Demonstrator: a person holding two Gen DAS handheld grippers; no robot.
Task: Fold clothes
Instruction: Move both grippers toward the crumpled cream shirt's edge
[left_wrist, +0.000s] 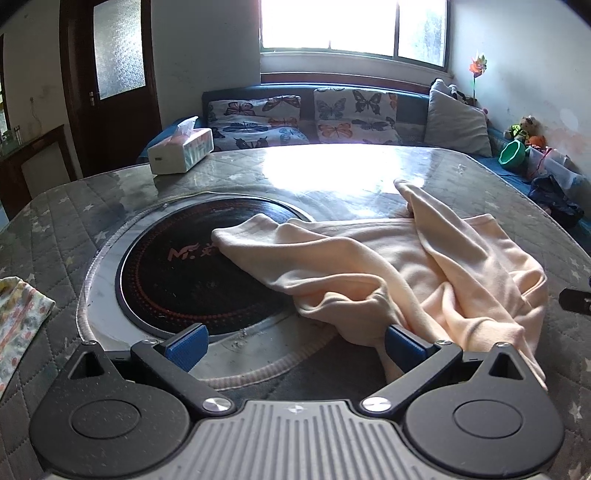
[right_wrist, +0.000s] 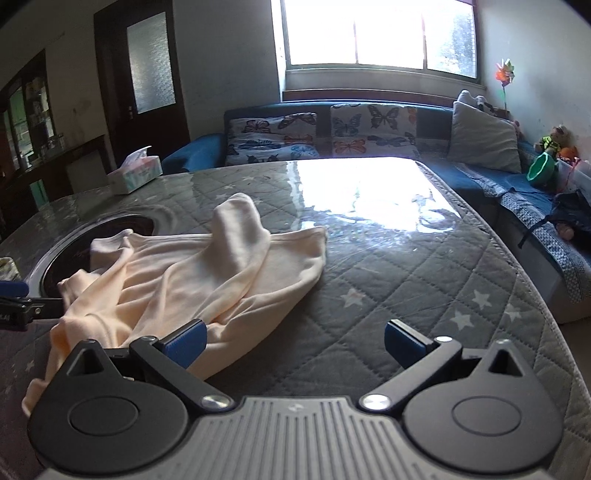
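A pale peach garment (left_wrist: 388, 273) lies crumpled on the quilted grey table cover (left_wrist: 55, 221), partly over a round black hob plate (left_wrist: 192, 273). My left gripper (left_wrist: 295, 349) is open just in front of its near edge; the right blue pad (left_wrist: 402, 345) is against the cloth. In the right wrist view the garment (right_wrist: 207, 273) lies to the left. My right gripper (right_wrist: 295, 341) is open and empty above the table cover (right_wrist: 406, 295), its left pad (right_wrist: 186, 341) next to the garment's near edge. The left gripper's tip shows at the left edge (right_wrist: 14, 291).
A tissue box (left_wrist: 181, 149) stands at the table's far left. A patterned cloth (left_wrist: 18, 325) lies at the left edge. Behind the table is a blue sofa with butterfly cushions (left_wrist: 332, 114), a grey pillow (left_wrist: 458, 122) and toys (left_wrist: 517, 147) at the right.
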